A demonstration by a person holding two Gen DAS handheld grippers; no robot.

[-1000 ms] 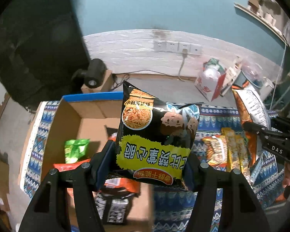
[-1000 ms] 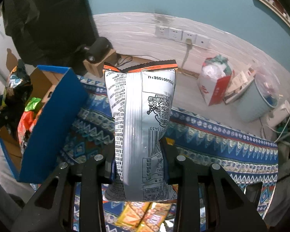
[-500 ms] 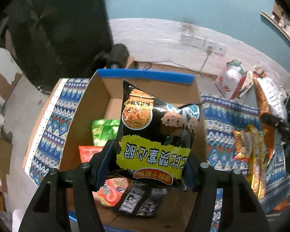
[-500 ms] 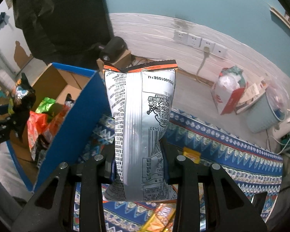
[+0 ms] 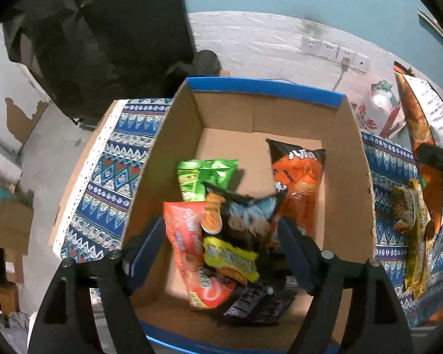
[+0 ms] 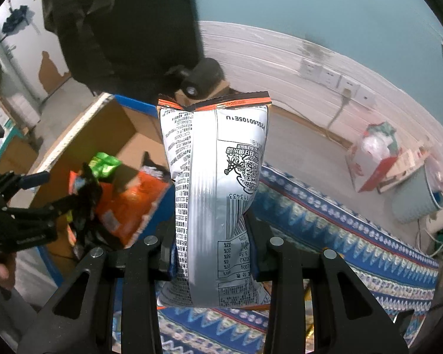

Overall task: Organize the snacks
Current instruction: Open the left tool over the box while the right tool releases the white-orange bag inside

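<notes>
Left gripper (image 5: 221, 247): jaws just opening, black packet (image 5: 236, 236) dropping free, frame centre.
Right gripper (image 6: 212, 244): pinching silver bag (image 6: 215, 194).
Box (image 5: 357, 177): holding snacks.

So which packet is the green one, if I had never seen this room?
Find the open cardboard box with blue edges on the patterned cloth. Inside, toward its far left, lies the green packet, beside an orange bag. It is the only green wrapper among red, orange and black ones.

black noodle packet (image 5: 236, 236) tilted, blurred, over cardboard box (image 5: 360, 177)
</notes>
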